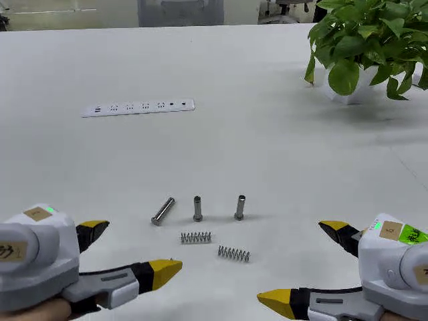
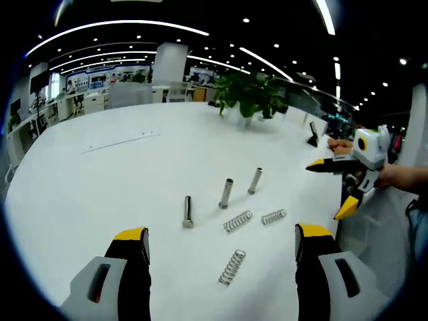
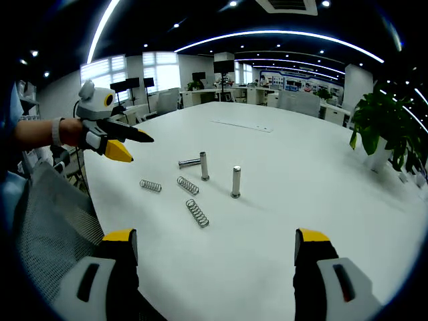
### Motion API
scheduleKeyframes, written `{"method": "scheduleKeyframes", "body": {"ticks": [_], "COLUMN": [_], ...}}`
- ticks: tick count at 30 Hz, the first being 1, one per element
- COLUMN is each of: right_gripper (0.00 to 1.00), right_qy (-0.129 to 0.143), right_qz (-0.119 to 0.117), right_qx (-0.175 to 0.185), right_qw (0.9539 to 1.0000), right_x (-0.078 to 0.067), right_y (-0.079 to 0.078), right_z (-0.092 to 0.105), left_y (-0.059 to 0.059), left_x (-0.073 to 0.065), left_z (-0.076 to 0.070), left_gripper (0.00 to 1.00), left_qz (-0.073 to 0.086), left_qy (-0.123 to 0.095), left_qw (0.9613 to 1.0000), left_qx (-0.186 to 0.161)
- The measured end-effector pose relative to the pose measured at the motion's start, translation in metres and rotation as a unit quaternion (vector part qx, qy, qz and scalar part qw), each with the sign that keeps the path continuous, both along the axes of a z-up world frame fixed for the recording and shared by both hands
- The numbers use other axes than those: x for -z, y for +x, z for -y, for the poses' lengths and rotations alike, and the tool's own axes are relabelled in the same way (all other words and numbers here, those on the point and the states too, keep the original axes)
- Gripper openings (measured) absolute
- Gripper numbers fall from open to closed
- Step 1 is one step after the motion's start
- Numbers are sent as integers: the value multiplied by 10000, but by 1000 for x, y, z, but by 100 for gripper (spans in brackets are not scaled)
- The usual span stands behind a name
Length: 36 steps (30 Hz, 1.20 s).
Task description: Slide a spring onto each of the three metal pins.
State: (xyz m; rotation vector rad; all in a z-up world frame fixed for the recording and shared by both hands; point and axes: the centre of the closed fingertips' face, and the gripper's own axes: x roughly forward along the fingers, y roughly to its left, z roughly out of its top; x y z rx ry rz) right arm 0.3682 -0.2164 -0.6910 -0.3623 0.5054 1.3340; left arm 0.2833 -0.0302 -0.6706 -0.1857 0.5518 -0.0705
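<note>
— So, the left claw (image 2: 221, 235): how do its jaws stand?

— Wide apart, gripping nothing, over the white table (image 2: 87, 200). Between the yellow tips and just ahead lies the nearest spring (image 2: 232, 267).

— And further out?

— Past it the middle spring (image 2: 237, 221), with the third spring (image 2: 273, 216) to its right. Beyond those are the pins in a row. The lying pin (image 2: 188, 212) is on the left-jaw side, then the first upright pin (image 2: 227, 193), then the second upright pin (image 2: 255, 180). Every spring lies loose on the table, apart from the pins.

— The right claw (image 3: 216, 235)?

— Spread just as wide and empty. From it, the springs sit ahead and left, the pins just behind them.

— Where do the views differ?

— The left gripper view gives three springs. In the head view I count two, ahead of the claws and between them. The lying pin looks foreshortened from the left claw, head end nearest, while the head view and right gripper view show it flat on its side. Each gripper view also catches the other claw across the table, jaws parted.

— Anything beyond the pins?

— A power strip (image 1: 138, 107) well beyond the left claw. Its sockets are plain in the head view and it is a thin pale bar in the gripper views. A potted plant (image 1: 371, 40) stands far out on the right claw's side.
</note>
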Motion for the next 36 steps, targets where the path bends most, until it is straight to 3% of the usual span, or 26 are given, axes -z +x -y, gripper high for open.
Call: {"method": "scheduleKeyframes", "body": {"ticks": [5,6,11,13,24,36], "right_gripper": [99,99,99,99,99,99], "right_qy": [37,42,59,60,11,-39], "right_qz": [23,28,32,28,30,-4], "right_qx": [3,-2,19,28,39,31], "right_qw": [10000,10000,10000,10000,10000,10000], "right_x": [-3,-3,-4,-4,-1,2], "right_y": [0,-1,0,0,2,2], "right_z": [-1,-1,-1,-1,1,2], "left_y": [17,21,31,37,63,83], "left_x": [-2,2,8,8,37,60], "left_z": [-11,-20,-25,-26,-39,-42], "left_gripper": [87,86,80,77,54,28], "left_qz": [-187,-276,-671,-712,-1457,-1995], "left_qy": [109,109,260,257,244,155], "left_qw": [9996,9993,9964,9959,9859,9754], "left_qx": [164,224,454,496,784,925]}}
